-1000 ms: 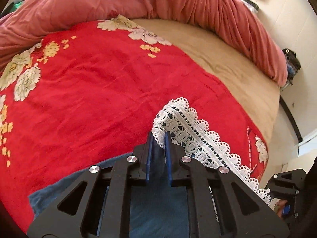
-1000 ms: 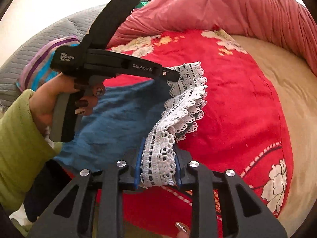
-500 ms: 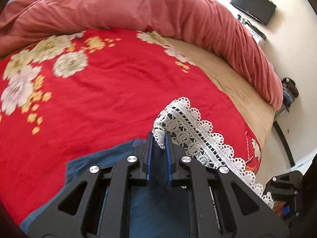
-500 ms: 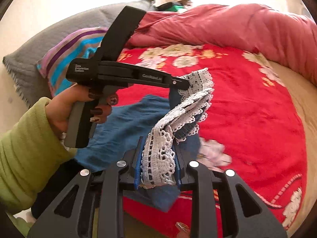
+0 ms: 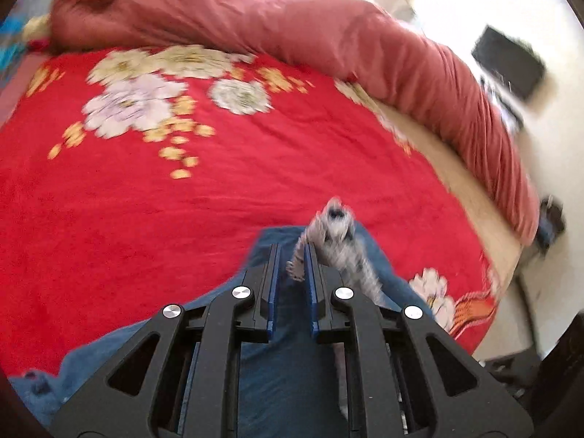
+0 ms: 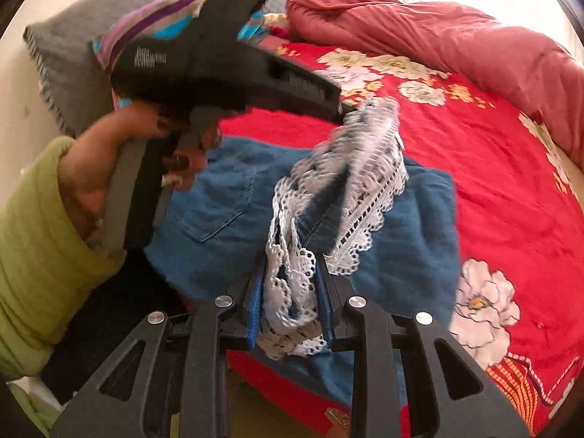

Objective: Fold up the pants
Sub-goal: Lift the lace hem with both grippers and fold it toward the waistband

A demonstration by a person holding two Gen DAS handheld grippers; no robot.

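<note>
While both views are blurring with motion, a person in a green sleeve (image 6: 33,248) is standing at the left, their hand (image 6: 109,160) wrapping the handle of the left gripper (image 5: 292,252), whose jaws are clenching a narrow pinch of lace at one hem corner of the pants (image 6: 233,197). Moving rightward, the blue denim pants are hanging between the two tools and draping over the near edge of a red flowered bedspread (image 5: 146,200), a back pocket facing up. Further right, the right gripper (image 6: 290,292) is grasping a thick bunch of white lace trim (image 6: 368,197) at the other hem corner. Beyond, a rolled pink quilt (image 5: 328,36) is lying along the far side of the bed. The denim is looking soft, limp and moderately weighty, likely sagging wherever unsupported, while the open lace seems delicate and liable to snag or stretch. Holding the hem corners, taking denim together with the lace, is probably giving the surest control for laying the fold.
</note>
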